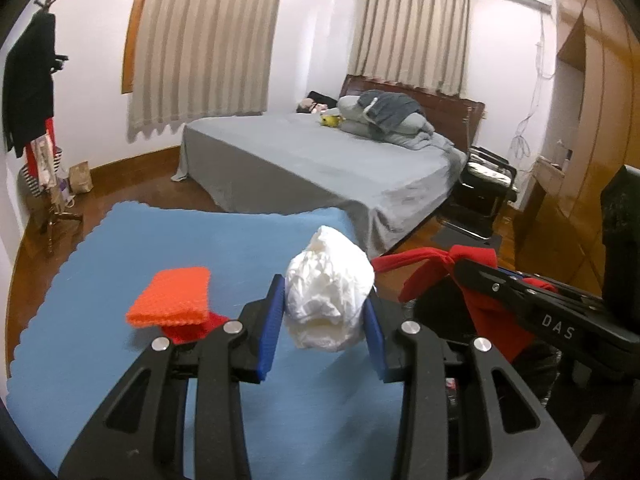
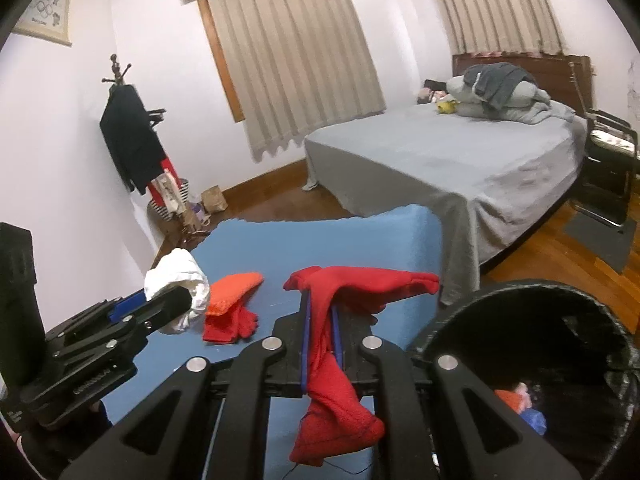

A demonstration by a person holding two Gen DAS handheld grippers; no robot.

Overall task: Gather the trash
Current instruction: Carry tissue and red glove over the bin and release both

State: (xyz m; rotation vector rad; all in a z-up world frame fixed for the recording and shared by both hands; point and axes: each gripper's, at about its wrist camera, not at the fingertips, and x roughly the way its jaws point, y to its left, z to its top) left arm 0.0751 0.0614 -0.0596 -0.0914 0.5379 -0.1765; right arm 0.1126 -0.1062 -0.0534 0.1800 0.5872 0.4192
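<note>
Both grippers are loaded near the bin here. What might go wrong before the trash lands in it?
1. The red cloth hangs long on both sides of the right gripper; it may catch the black bin rim.
2. The left gripper pinches only the base of the white crumpled wad, which could slip.
3. The orange and red pieces on the blue mat may be forgotten.

Soft, even indoor light fills the room with a pinkish-violet cast on the walls point(image 1: 312, 40), faint shadows under the drawn curtains point(image 2: 296, 52), bowed fisheye edges, dark corners, slight overall softness.
</note>
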